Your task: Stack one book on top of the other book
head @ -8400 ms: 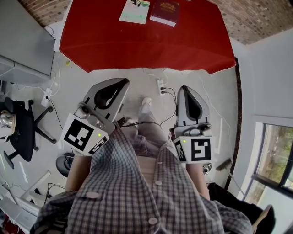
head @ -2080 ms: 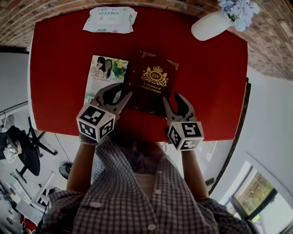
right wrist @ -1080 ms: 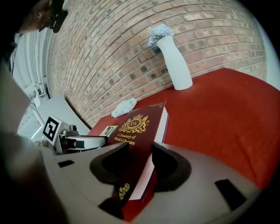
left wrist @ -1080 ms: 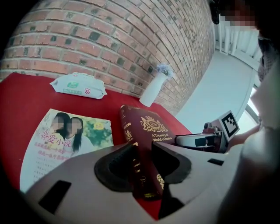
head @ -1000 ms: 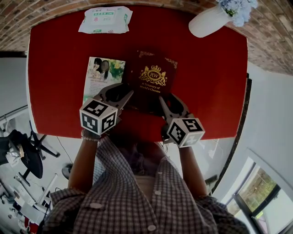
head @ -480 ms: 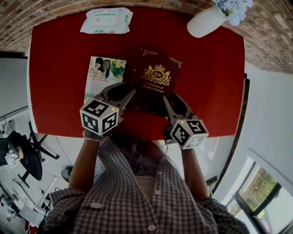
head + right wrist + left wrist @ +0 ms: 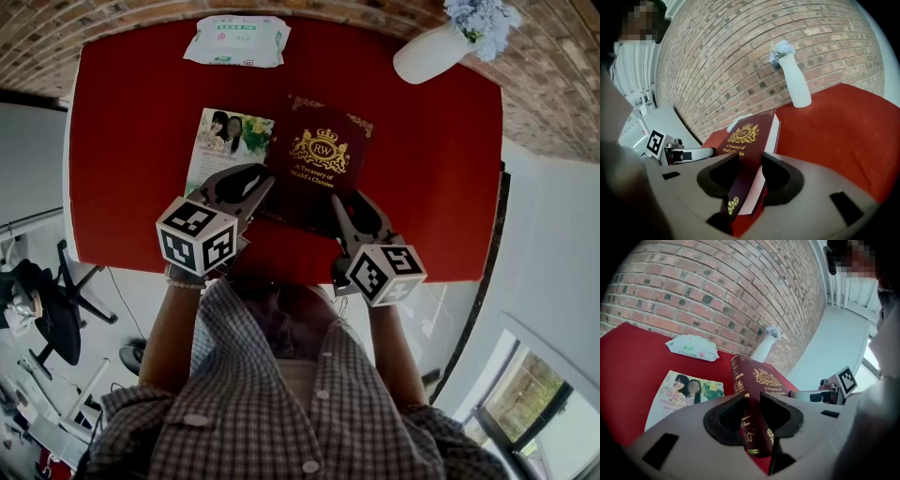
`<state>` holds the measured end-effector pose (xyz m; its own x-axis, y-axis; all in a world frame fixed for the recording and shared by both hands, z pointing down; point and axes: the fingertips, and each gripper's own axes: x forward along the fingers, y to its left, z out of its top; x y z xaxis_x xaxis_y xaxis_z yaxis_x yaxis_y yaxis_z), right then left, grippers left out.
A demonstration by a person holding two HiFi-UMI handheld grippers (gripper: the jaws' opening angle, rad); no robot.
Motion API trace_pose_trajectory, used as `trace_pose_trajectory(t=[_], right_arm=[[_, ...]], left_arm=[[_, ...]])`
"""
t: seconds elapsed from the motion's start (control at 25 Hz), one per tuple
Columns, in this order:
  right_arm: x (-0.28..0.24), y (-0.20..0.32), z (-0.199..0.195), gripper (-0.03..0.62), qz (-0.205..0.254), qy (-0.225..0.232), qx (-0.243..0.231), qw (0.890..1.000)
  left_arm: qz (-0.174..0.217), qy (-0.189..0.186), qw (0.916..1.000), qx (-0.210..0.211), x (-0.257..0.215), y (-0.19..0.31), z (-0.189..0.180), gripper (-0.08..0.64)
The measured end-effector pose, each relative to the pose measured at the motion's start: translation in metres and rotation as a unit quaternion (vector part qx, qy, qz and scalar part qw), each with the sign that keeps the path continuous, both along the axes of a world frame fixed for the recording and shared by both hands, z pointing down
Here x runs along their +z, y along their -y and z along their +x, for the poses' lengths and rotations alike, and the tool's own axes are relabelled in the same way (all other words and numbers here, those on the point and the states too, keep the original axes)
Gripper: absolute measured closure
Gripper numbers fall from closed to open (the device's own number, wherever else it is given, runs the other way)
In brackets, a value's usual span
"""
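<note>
A thick maroon book (image 7: 319,159) with a gold crest has its near end raised off the red table (image 7: 131,112). My left gripper (image 7: 262,187) is shut on its near left corner at the spine. Its jaws have just been closing with the book (image 7: 761,380) between the pads, as the left gripper (image 7: 752,397) view shows. My right gripper (image 7: 347,202) is shut on the near right corner, cover and pages (image 7: 747,136) wedged between the pads of the right gripper (image 7: 750,161). A thin book with a photo cover (image 7: 225,141) lies flat just left of it.
A packet of wipes (image 7: 236,42) lies at the table's far edge. A white vase with flowers (image 7: 431,52) stands at the far right by the brick wall. The table's near edge runs just under my grippers. An office chair (image 7: 37,309) stands on the floor at left.
Both grippers have risen a little with the maroon book between them, and its near end has lifted. The left jaws have narrowed onto the spine corner.
</note>
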<state>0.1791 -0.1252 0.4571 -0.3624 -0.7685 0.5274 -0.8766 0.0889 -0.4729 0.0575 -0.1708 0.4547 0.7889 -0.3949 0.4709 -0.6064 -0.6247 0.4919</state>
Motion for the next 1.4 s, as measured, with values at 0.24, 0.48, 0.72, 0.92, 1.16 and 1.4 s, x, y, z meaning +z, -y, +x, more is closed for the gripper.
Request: trace_pose_trajectory(t=[0.24,0.48,0.72,0.92,1.16,1.4], right_arm=[[-0.005,0.003,-0.024,0.440,0.007,0.005,-0.019,1.000],[-0.010,0.005,-0.047,0.440,0.014,0.012,-0.034,0.999],[-0.012,0.005,-0.067,0.440,0.014,0.019,-0.044,0.999],[-0.009,0.008,-0.085,0.440,0.010,0.023,-0.053,0.998],[-0.005,0.010,-0.106,0.440,0.002,0.031,-0.062,0.998],[0.003,0.015,-0.126,0.443,-0.006,0.037,-0.074,0.997]], left_arm=[[0.010,0.006,0.9997,-0.021,-0.008,-0.002,-0.025,0.449],[0.020,0.009,0.9989,-0.040,-0.015,-0.003,-0.049,0.449],[0.026,0.015,0.9981,-0.053,-0.018,-0.004,-0.070,0.449],[0.025,0.020,0.9975,-0.063,-0.017,-0.003,-0.089,0.451],[0.024,0.028,0.9967,-0.072,-0.013,0.001,-0.109,0.451],[0.018,0.039,0.9956,-0.083,-0.004,0.008,-0.128,0.454]])
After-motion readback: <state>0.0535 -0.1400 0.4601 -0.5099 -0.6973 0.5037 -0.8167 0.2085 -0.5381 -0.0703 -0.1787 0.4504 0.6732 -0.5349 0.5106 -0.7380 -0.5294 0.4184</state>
